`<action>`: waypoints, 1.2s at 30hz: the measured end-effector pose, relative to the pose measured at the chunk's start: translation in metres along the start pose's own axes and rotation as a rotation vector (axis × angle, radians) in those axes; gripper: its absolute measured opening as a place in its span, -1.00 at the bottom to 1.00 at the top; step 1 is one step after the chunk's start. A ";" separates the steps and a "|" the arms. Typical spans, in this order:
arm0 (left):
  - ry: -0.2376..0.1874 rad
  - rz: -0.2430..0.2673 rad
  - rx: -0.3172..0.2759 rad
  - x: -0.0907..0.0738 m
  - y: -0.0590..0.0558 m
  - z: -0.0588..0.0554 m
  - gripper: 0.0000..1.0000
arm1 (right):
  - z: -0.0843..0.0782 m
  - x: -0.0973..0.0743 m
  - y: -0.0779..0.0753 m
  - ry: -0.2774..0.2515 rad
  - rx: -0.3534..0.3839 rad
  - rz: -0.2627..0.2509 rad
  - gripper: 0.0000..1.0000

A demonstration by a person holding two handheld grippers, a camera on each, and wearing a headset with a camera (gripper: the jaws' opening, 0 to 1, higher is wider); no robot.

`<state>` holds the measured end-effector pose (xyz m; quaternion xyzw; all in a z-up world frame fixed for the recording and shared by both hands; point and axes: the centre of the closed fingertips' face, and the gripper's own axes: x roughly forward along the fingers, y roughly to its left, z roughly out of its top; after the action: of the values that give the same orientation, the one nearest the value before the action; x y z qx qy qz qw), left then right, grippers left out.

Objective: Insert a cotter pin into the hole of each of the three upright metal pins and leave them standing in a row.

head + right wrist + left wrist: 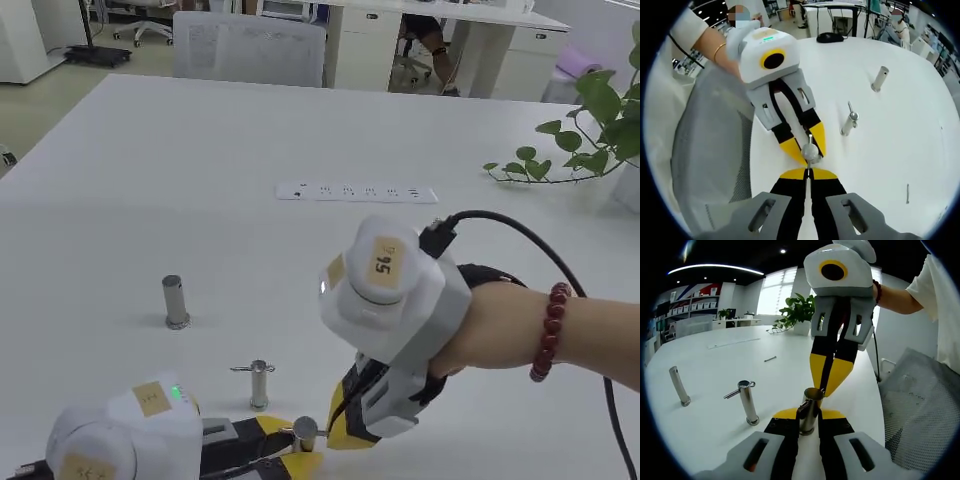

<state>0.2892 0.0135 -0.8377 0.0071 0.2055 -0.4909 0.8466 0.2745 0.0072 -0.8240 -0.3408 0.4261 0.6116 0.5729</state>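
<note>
— Surface, room?
— White table (300, 130), power strip (356, 192), plant (590, 130); office.
— Pins?
— Nearest metal pin (810, 407) clamped upright in left gripper (809, 416); right gripper (810, 172) jaws together, seemingly pinching a cotter pin (810, 141) at its top.

Three metal pins stand on the table (120, 180) in a line slanting toward the bottom centre of the head view. The first pin (176, 300) is at middle left. The second pin (259, 385) is lower and to its right, with a cotter pin (245, 369) through its top. The third pin (305, 432) is lowest, between the left gripper (288, 448) at lower left and the right gripper (338, 432) on its right. Behind them a power strip (356, 192) lies at upper centre, with a plant (590, 120) at upper right.
</note>
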 end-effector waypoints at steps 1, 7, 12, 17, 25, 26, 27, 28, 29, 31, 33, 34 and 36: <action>0.000 0.000 -0.001 0.000 0.000 0.000 -0.75 | 0.001 0.001 0.000 -0.007 0.004 -0.001 -0.94; 0.001 0.000 0.000 0.000 0.000 0.000 -0.75 | 0.005 0.002 0.000 -0.026 0.010 0.001 -0.93; 0.003 0.001 -0.001 0.001 0.000 -0.001 -0.75 | 0.007 0.003 -0.001 -0.033 0.008 -0.003 -0.93; 0.003 0.002 -0.001 0.001 0.000 -0.001 -0.75 | 0.007 0.002 -0.001 -0.060 0.063 0.007 -0.91; 0.008 0.004 0.002 0.001 0.000 -0.001 -0.75 | 0.008 -0.002 -0.001 -0.096 0.086 0.001 -0.80; 0.008 0.004 0.002 0.001 0.000 -0.001 -0.75 | 0.007 -0.002 -0.002 -0.098 0.087 -0.006 -0.78; 0.009 0.005 0.001 0.001 0.000 -0.001 -0.75 | 0.007 -0.003 -0.003 -0.101 0.089 -0.009 -0.78; 0.009 0.005 0.002 0.001 0.000 -0.001 -0.75 | 0.006 -0.003 -0.003 -0.104 0.092 -0.010 -0.78; 0.010 0.006 0.003 0.001 0.000 -0.001 -0.75 | 0.006 -0.004 -0.003 -0.108 0.103 -0.006 -0.78; 0.011 0.006 0.003 0.001 0.000 0.000 -0.75 | 0.005 -0.006 -0.002 -0.115 0.114 -0.006 -0.78; 0.011 0.006 0.003 0.001 0.000 0.000 -0.75 | 0.003 -0.006 -0.002 -0.108 0.111 -0.010 -0.79; 0.012 0.006 0.003 0.001 0.000 0.000 -0.75 | 0.003 -0.007 -0.002 -0.108 0.108 -0.014 -0.79; 0.012 0.005 0.003 0.001 0.000 0.000 -0.75 | 0.002 -0.007 -0.001 -0.106 0.105 -0.008 -0.80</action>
<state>0.2893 0.0124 -0.8384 0.0121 0.2098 -0.4889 0.8466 0.2764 0.0058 -0.8174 -0.2790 0.4253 0.6032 0.6143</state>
